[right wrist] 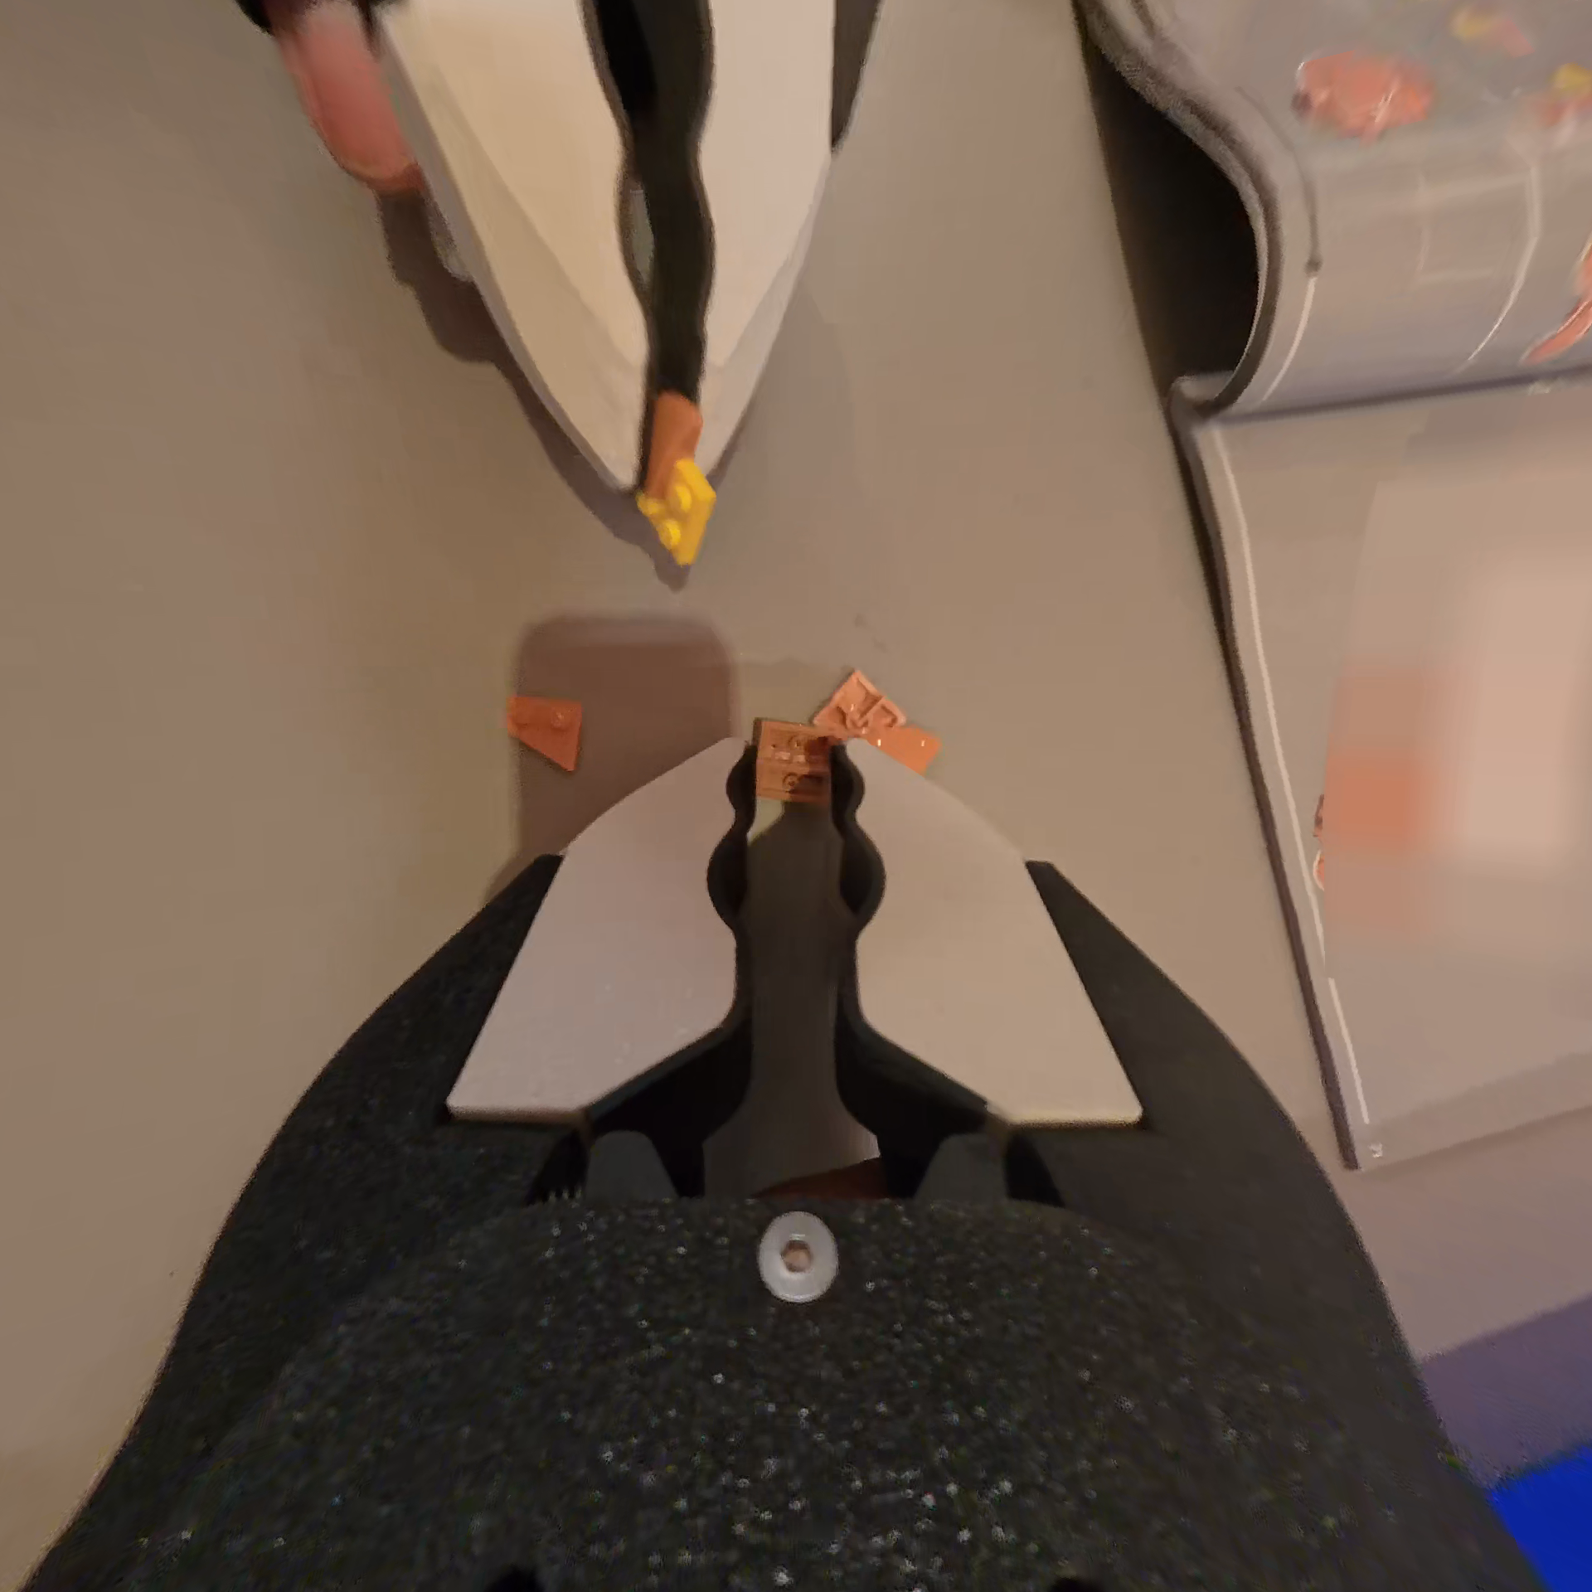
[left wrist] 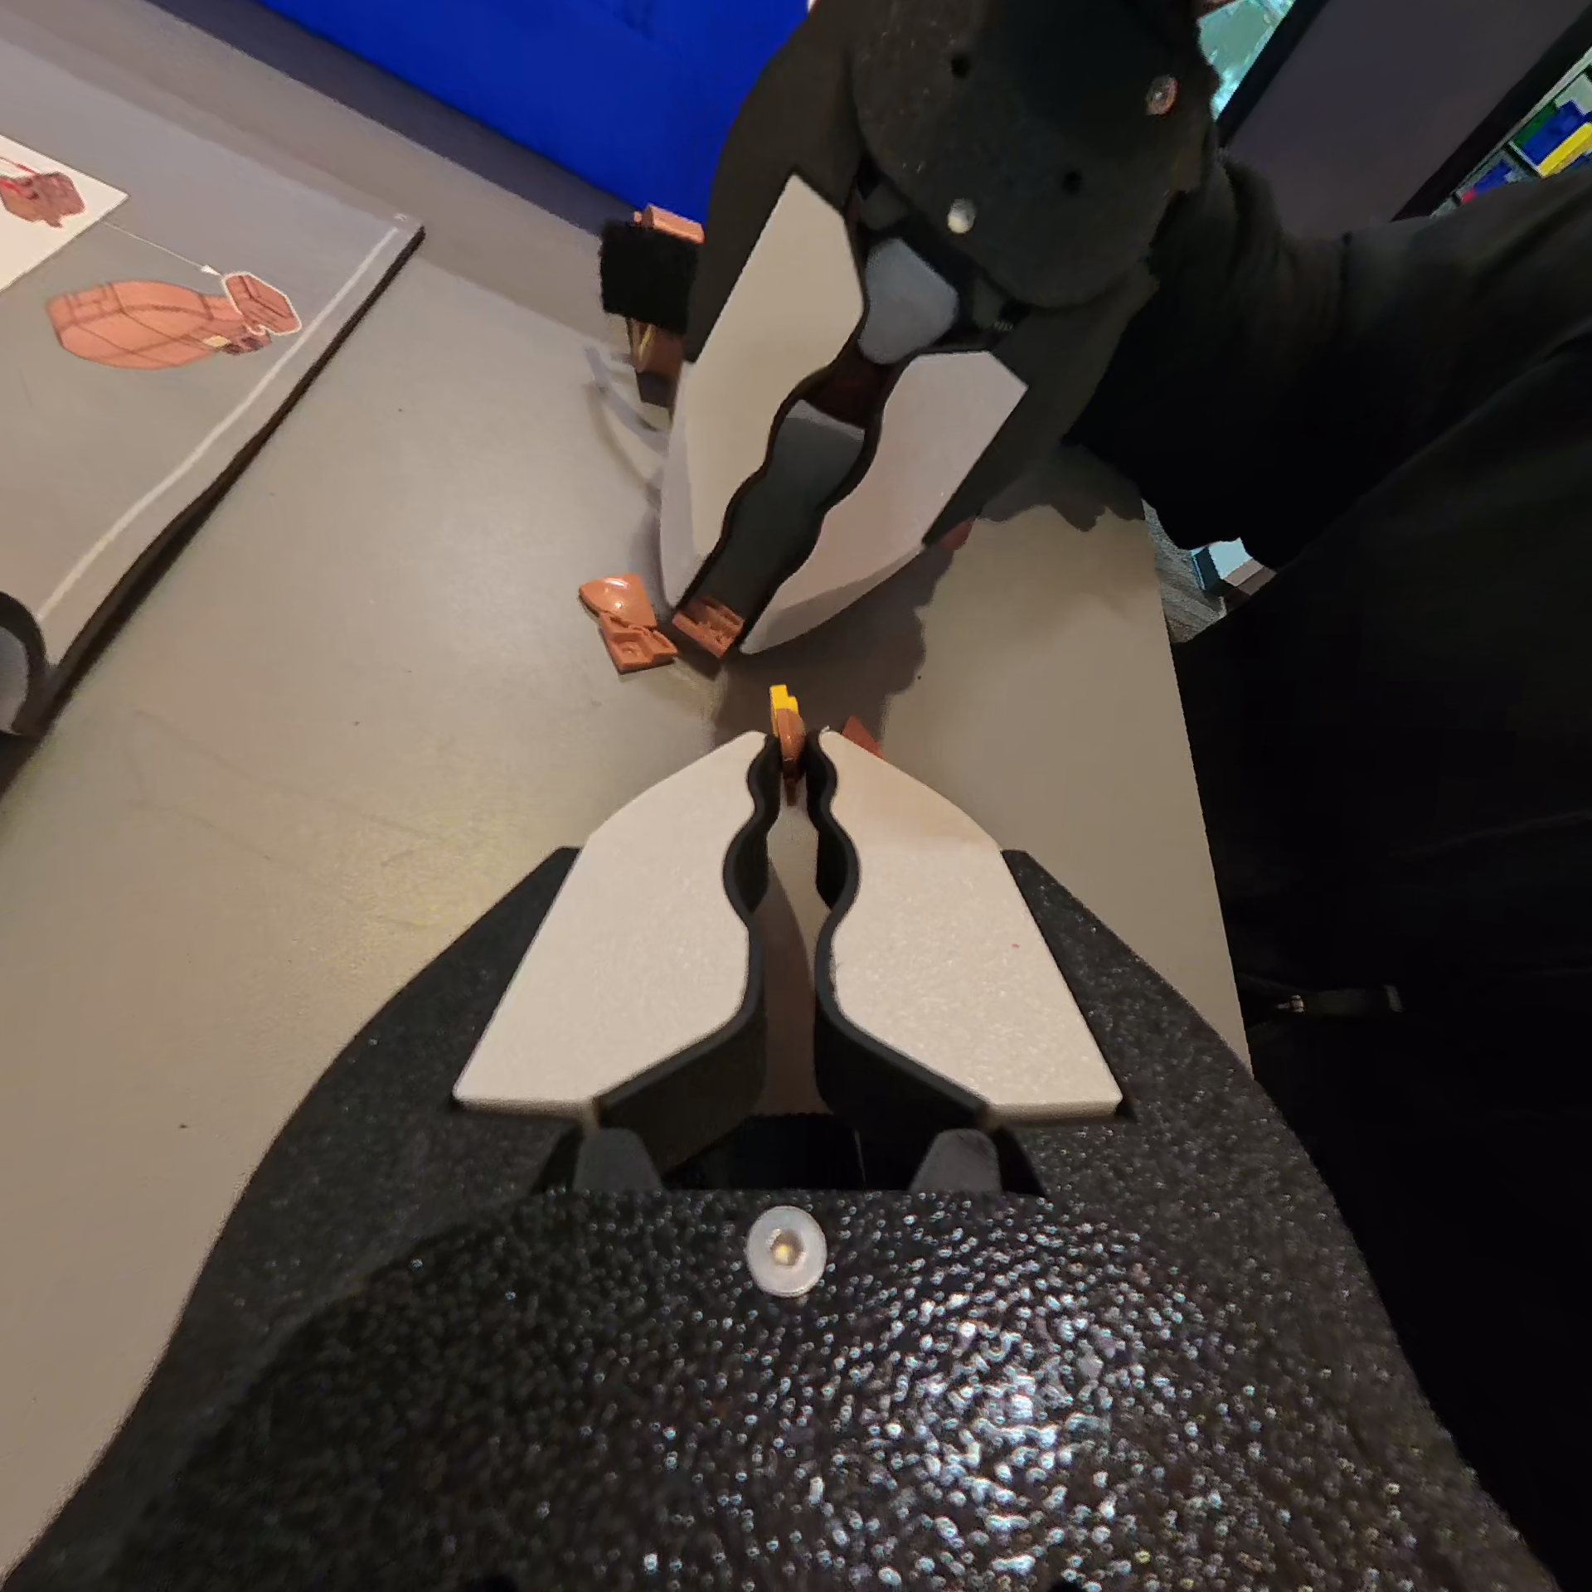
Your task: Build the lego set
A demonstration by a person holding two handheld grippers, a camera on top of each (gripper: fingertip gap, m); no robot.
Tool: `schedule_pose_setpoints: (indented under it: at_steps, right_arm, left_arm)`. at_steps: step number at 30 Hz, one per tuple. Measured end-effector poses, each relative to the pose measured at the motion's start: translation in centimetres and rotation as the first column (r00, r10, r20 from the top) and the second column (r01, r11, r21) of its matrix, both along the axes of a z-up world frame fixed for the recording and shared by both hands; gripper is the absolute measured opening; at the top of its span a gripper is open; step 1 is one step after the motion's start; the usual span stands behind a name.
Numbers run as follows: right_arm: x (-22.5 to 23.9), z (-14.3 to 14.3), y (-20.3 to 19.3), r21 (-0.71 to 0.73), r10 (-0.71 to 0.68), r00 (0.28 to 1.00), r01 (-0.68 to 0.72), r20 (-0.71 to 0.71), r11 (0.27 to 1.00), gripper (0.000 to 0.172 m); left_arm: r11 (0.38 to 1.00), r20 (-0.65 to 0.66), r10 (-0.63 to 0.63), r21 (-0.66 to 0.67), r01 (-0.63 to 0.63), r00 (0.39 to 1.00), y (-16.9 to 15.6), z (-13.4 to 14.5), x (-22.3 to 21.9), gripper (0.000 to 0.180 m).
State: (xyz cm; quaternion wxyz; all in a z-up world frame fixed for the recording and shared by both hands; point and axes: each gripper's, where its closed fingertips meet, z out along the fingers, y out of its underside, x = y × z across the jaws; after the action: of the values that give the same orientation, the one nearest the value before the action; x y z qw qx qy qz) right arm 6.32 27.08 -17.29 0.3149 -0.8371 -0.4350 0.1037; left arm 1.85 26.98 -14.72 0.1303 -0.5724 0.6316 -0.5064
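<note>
right gripper (right wrist: 792, 762): white fingers with black wavy pads, clamped on a flat orange-brown studded plastic brick plate (right wrist: 791, 767) at the tips.
left gripper (right wrist: 668, 465): farther off, tips pinching a small brown-and-yellow studded brick piece (right wrist: 679, 504).
surface: grey tabletop (right wrist: 215, 560).
loose parts: orange wedge plate (right wrist: 547, 728) to the left; pale orange upturned brick pieces (right wrist: 874, 719) just right of the tips.
right edge: grey printed instruction mat (right wrist: 1421, 258), partly curled.
</note>
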Motion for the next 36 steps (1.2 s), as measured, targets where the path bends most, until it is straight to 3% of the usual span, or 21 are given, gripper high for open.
schedule_pose_setpoints:
  at_steps: [5,8,15,21,27,36]
  right_arm:
    - [-1.1,2.9,0.4,0.176,0.059,0.991,-0.037,-0.119,0.984,0.016]
    - [-1.5,2.7,0.1,0.182,0.077,0.988,-0.052,-0.133,0.982,0.016]
    - [-2.2,2.1,-0.2,0.213,0.095,0.987,-0.066,-0.129,0.975,0.016]
    - [-2.2,2.9,0.1,0.261,0.097,0.980,-0.048,-0.175,0.964,0.016]
    - [-2.1,2.4,0.0,0.249,0.101,0.979,-0.055,-0.176,0.967,0.016]
    - [-2.2,2.0,0.0,0.238,0.094,0.982,-0.054,-0.162,0.970,0.016]
  left_arm:
    - [0.999,-0.022,0.023,-0.029,-0.023,0.999,0.3,-0.1,0.0,0.005]
    - [1.000,-0.079,0.017,-0.008,-0.018,0.997,0.1,-0.9,-0.3,0.005]
    - [0.981,-0.151,0.043,0.192,-0.014,0.988,0.4,-2.7,-0.4,0.006]
    - [0.985,-0.137,0.091,0.157,-0.069,0.986,1.1,-2.4,-0.2,0.022]
    - [0.987,-0.133,0.139,0.094,-0.127,0.981,2.0,-2.0,0.0,0.026]
    - [0.941,-0.138,0.237,0.280,-0.191,0.962,4.2,-2.9,-0.3,0.027]
